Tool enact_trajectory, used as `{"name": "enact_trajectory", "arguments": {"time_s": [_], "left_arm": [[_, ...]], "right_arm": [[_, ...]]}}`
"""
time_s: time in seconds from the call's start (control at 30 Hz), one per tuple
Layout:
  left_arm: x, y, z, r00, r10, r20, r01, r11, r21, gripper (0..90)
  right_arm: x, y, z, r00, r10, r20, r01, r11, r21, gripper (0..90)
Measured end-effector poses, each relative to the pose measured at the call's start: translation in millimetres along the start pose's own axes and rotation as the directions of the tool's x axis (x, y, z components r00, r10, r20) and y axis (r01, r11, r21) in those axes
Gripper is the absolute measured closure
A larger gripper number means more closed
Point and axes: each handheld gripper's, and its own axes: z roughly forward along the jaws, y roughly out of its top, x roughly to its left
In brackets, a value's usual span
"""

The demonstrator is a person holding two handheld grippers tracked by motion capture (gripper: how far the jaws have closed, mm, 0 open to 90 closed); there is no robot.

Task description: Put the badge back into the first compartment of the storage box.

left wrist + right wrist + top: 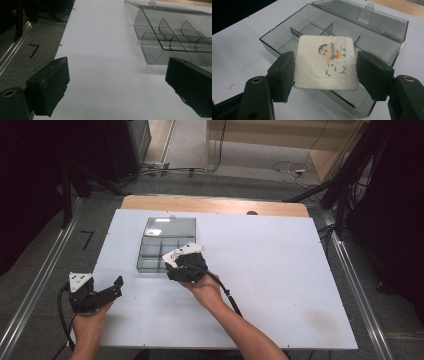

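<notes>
A clear grey plastic organiser box (162, 245) with several compartments lies on the white table, its lid (170, 226) folded open at the far side. My right gripper (325, 65) is shut on a flat white square pad with a cartoon picture (325, 62), held level just above the box's near compartments (312, 30). From above, the right gripper (176, 258) sits at the box's near right corner. My left gripper (116, 287) rests near the table's front left, jaws wide open with nothing between them; its own view shows the gripper (117, 80) facing the box (172, 37) from some distance.
The white table top (270, 270) has free room to the right and front. A wooden strip (215, 205) runs along its far edge. Metal rails (35, 290) border both sides, and cables (290, 170) lie on the floor beyond.
</notes>
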Motion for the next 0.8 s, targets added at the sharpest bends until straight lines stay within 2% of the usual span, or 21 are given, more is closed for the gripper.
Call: {"name": "enact_trajectory", "arguments": {"time_s": [0.8], "left_arm": [[0.7,0.2,1.5,0.9999,-0.005,0.013,0.005,1.0000,0.000,5.8]], "right_arm": [[12.8,21.2,24.4,0.9998,-0.010,-0.019,0.010,1.000,0.003,31.4]]}}
